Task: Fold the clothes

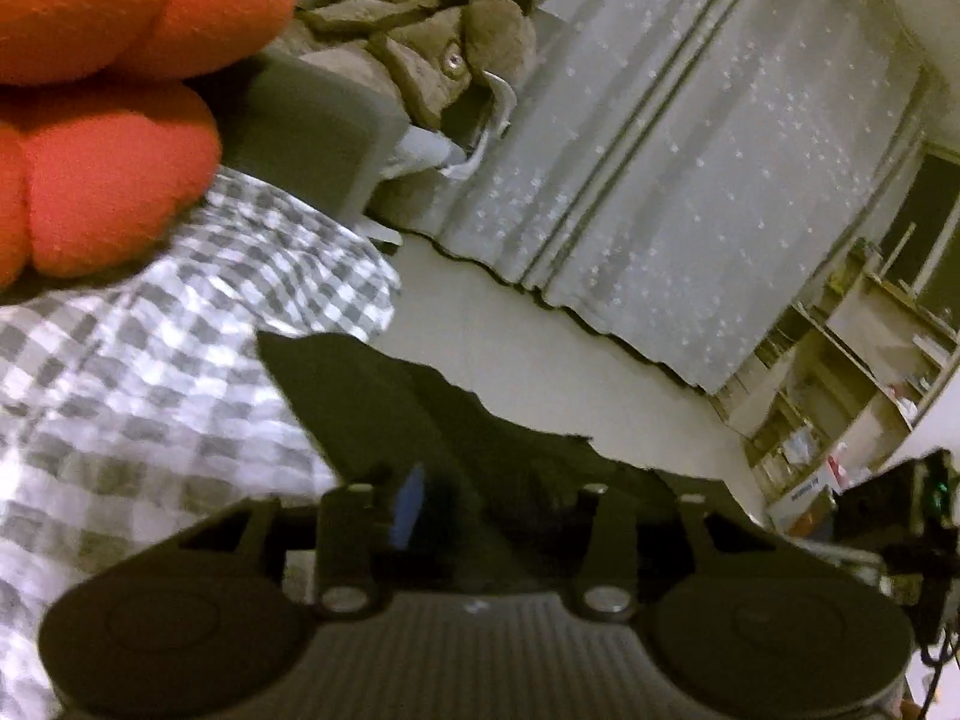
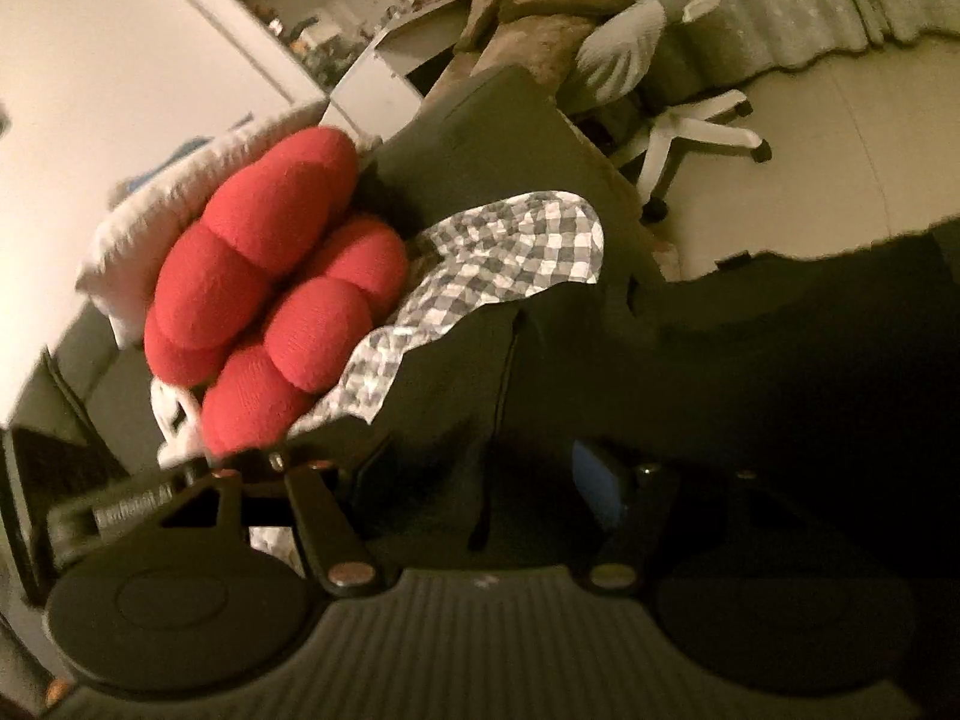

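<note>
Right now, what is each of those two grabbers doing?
Left gripper: dark garment over its fingers; grip cannot be told.
Right gripper: fingers apart, same garment between; grip cannot be told.

Legible text is almost nil in both views.

Left wrist view: a white box (image 1: 807, 489) stands at the foot of the shelving (image 1: 840, 372), at about 4 o'clock in the frame. It carries a short line of dark blue printing. The letters are too small and blurred to read.

Right wrist view: raised lettering runs along the black linkage bar (image 2: 129, 513) of the right tool, at about 8 o'clock. The characters are embossed, black on black, and cannot be made out with certainty.

No other labels, brand marks, numbers or signs can be read on the fabrics, furniture, curtain or walls in either view.
</note>
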Demonstrator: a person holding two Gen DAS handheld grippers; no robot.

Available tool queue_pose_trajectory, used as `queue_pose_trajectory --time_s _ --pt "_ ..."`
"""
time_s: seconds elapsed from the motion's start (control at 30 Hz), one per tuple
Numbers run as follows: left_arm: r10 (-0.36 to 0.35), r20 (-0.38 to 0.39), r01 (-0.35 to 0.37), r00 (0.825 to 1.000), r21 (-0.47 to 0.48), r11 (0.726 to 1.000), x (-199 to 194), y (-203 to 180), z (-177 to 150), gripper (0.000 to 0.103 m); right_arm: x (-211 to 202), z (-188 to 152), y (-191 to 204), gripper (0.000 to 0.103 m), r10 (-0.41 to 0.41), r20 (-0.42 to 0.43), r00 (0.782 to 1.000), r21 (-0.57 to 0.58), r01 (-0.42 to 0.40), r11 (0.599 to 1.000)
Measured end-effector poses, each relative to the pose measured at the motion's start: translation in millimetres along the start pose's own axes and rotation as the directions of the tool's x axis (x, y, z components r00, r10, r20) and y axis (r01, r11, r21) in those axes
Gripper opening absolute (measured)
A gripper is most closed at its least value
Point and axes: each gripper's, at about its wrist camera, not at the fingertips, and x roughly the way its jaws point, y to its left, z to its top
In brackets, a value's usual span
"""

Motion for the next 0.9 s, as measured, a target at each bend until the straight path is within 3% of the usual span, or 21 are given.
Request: queue_pose_trajectory --time_s 0.13,0.37,0.43,0.6,0.7,0.77,0.83,0.9 --pt "0.034 0.007 -0.034 0.999 0.006 0.999 -6.4 4.2 -0.8 0.041 -3.0 0.5 9.2 0.064 -0.021 -0.005 1.000 -0.077 0.021 0.997" --pt "0.126 -0.018 -0.126 0.992 -0.006 0.992 0.5 15.9 6.0 0.041 12.0 -6.2 9.9 0.035 0.022 -0.079 0.997 -0.049 -0.026 0.998" --pt "0.149 -0.018 -0.149 0.989 -0.021 0.989 8.3 21.5 14.9 0.041 19.4 -11.7 14.7 0.032 0.019 -0.098 0.995 -0.063 -0.025 0.998" --pt "0.196 -0.010 -0.196 0.981 -0.005 0.981 22.8 22.5 34.1 0.039 26.0 -22.7 27.4 0.004 -0.038 -0.057 0.998 -0.130 0.031 0.991" --pt "0.172 -0.010 -0.172 0.985 0.027 0.985 25.9 9.9 46.3 0.039 20.4 -21.8 31.8 0.004 -0.024 -0.055 0.998 -0.108 0.018 0.994" --pt "0.156 -0.039 -0.153 0.987 0.080 0.985 32.2 -3.9 52.5 0.044 17.9 -21.2 36.7 0.004 0.005 -0.061 0.998 -0.100 -0.011 0.995" --pt "0.176 -0.110 -0.157 0.978 0.162 0.974 47.9 -19.9 53.5 0.051 18.4 -23.1 43.6 0.004 0.014 -0.077 0.997 -0.116 -0.023 0.993" --pt "0.216 -0.153 -0.173 0.964 0.252 0.952 62.9 -34.4 50.3 0.052 19.3 -25.2 49.5 0.004 0.022 -0.093 0.995 -0.128 -0.034 0.991"
